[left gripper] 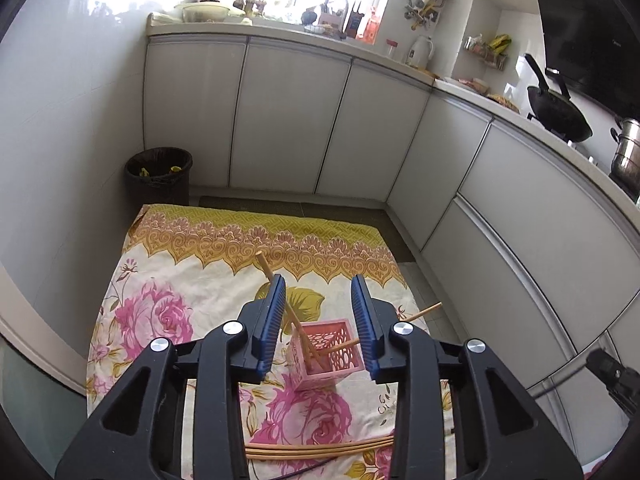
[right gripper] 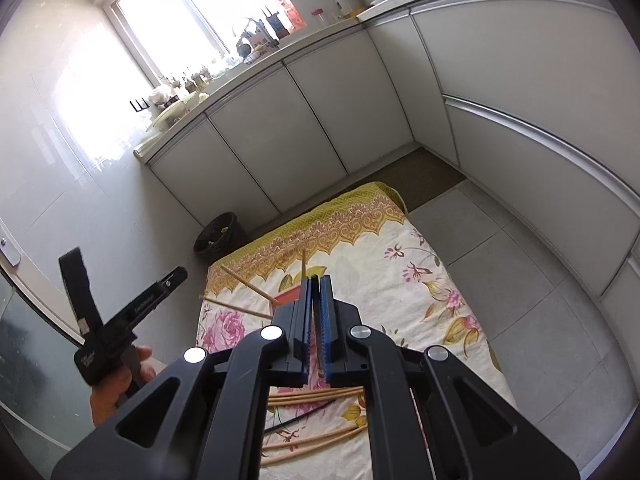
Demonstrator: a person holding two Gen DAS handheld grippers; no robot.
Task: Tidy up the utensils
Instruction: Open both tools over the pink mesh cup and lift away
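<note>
A pink perforated utensil holder [left gripper: 326, 354] stands on the floral cloth [left gripper: 168, 280], with two wooden chopsticks [left gripper: 280, 292] leaning out of it. My left gripper [left gripper: 320, 312] is open and empty, hovering above the holder. Several loose chopsticks [left gripper: 320, 446] lie on the cloth nearer me. In the right wrist view my right gripper [right gripper: 316, 292] is shut on a single chopstick [right gripper: 303, 262] that sticks up past the fingertips, just above the holder [right gripper: 288, 295]. More loose chopsticks [right gripper: 312, 396] lie below it.
A dark waste bin [left gripper: 158, 176] stands at the cloth's far left corner. White cabinets [left gripper: 288, 120] line the back and right. The left hand-held gripper [right gripper: 116, 320] shows at the left of the right wrist view. Grey floor tiles [right gripper: 520, 280] lie right of the cloth.
</note>
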